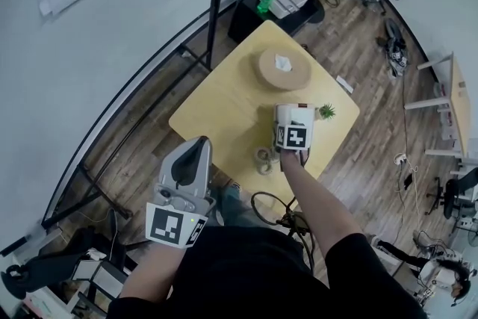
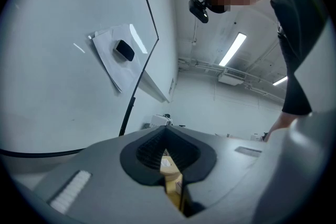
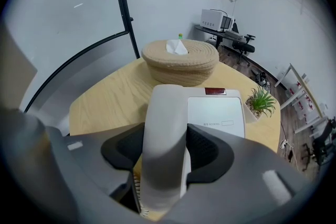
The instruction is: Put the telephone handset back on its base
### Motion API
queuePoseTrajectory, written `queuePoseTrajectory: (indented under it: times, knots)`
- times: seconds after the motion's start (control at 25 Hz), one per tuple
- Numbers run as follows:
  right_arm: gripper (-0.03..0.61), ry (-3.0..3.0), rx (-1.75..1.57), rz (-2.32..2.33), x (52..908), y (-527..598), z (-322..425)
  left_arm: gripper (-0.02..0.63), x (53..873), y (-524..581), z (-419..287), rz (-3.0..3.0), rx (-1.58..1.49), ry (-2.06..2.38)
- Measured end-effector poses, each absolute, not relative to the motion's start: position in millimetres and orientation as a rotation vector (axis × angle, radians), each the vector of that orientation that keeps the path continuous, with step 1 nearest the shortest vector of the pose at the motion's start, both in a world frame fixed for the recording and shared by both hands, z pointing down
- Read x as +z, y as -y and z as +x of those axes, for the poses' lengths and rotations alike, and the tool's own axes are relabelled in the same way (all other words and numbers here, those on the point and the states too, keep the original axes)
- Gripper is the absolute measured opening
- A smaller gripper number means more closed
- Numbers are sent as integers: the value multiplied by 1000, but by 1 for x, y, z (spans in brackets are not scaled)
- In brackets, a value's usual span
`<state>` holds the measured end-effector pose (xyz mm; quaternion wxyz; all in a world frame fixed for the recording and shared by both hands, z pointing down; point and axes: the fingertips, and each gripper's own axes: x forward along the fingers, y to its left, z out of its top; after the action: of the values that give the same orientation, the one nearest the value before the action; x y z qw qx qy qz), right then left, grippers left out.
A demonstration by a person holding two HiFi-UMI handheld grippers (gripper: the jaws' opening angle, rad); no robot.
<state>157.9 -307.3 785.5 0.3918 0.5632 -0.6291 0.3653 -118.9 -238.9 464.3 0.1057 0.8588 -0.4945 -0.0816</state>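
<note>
Right tongs [image 3: 166, 153] around handset [image 3: 165, 113], at base [image 3: 216, 117].

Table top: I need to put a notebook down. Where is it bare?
The widest bare patch is the left side of the table, between the woven basket and the left corner. The right half is crowded: the telephone base, the small plant beside it and the tape rolls at the near edge.

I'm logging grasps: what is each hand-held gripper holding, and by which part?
The right hand-held gripper clamps the telephone handset across its middle, one jaw on each side. The left hand-held gripper holds nothing.
</note>
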Motion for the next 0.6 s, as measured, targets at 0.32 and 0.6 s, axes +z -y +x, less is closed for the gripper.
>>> queuePoseTrajectory:
  times: [0.32, 0.6]
  knots:
    - [273, 1647, 953, 1409, 774, 306, 154, 0, 462, 241, -113, 2544, -243, 1431]
    - [272, 1894, 828, 1469, 677, 297, 150, 0, 445, 246, -103, 2573, -268, 1404]
